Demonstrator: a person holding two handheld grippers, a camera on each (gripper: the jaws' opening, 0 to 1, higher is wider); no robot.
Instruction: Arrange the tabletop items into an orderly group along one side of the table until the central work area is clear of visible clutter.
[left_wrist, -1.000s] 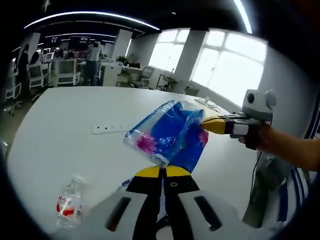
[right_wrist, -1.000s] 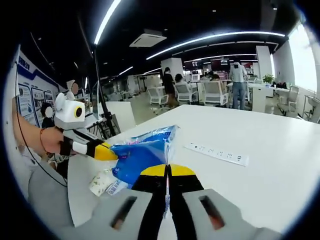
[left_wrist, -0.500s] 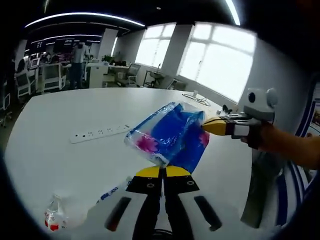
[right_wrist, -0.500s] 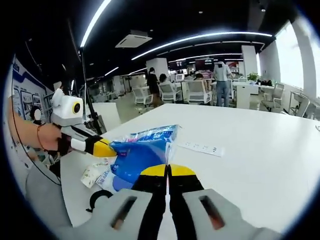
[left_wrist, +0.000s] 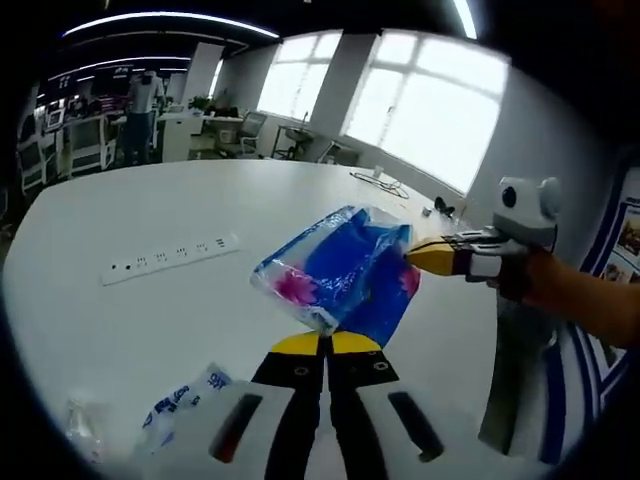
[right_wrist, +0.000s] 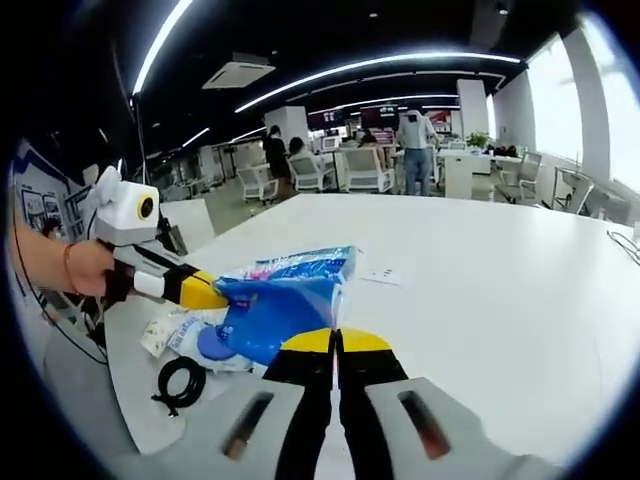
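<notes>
A blue plastic bag (left_wrist: 340, 268) with a pink flower print hangs stretched above the white table (left_wrist: 150, 320), held from two sides. My left gripper (left_wrist: 325, 341) is shut on its near edge, and my right gripper (left_wrist: 412, 255) comes in from the right, shut on the bag's far corner. In the right gripper view the same bag (right_wrist: 285, 298) sits between my right gripper (right_wrist: 335, 338), shut on it, and my left gripper (right_wrist: 216, 297), which a hand holds at the left.
A white power strip (left_wrist: 170, 258) lies on the table beyond the bag. A white packet with blue print (left_wrist: 185, 405) lies near the front edge. A coiled black cable (right_wrist: 180, 380) and small packets (right_wrist: 160, 335) lie near the table's corner. People and office chairs are far behind.
Both grippers stay shut on the bag while both views have swung. The water bottle has slipped to the left view's edge, and the black cable has come into the right view.
</notes>
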